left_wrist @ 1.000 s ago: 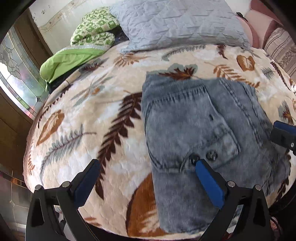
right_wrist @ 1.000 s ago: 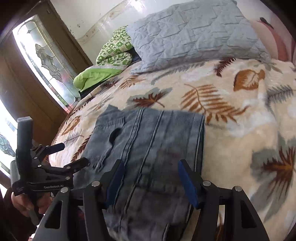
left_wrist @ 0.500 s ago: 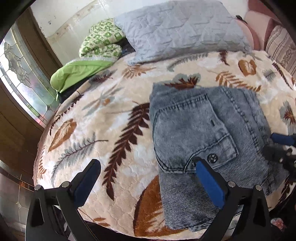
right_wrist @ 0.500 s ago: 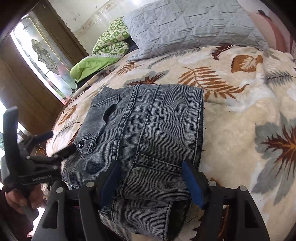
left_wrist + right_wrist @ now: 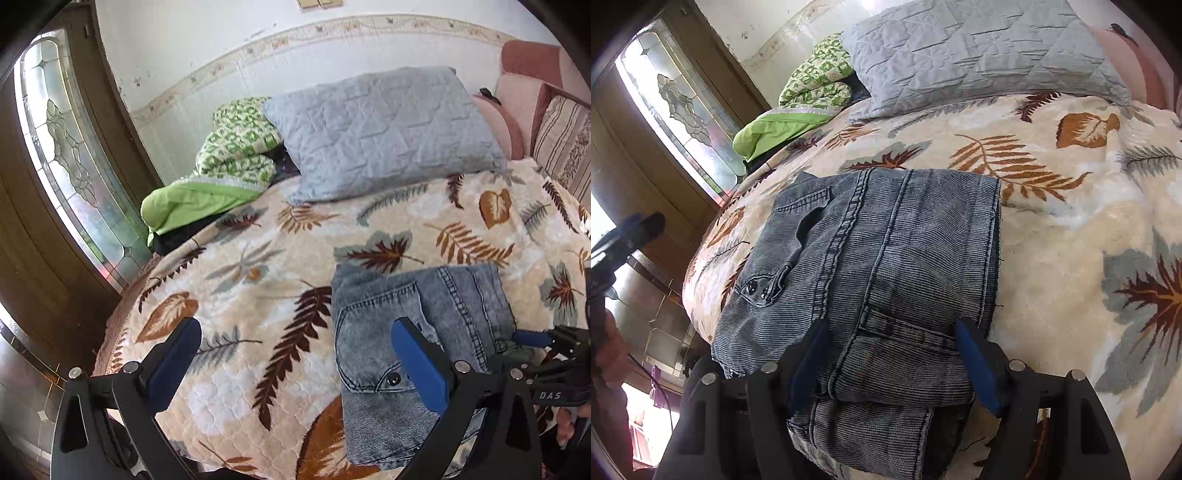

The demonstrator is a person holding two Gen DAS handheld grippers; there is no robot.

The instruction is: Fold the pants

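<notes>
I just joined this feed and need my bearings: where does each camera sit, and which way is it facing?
Left wrist: on the left hand-held gripper, angled down over the bed; open blue fingers, right hand-held gripper at right edge.
Right wrist: on the right hand-held gripper, low over the folded jeans; fingers astride the near fold, not pressing.
Shared: jeans, grey pillow, green blanket.

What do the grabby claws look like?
Each one is a black plastic frame with cut-out holes and round silver bolts, ending in two fingers with bright blue pads. You can see this on the left gripper and the right gripper. The right one has white letters "DAS" on its side.
</notes>
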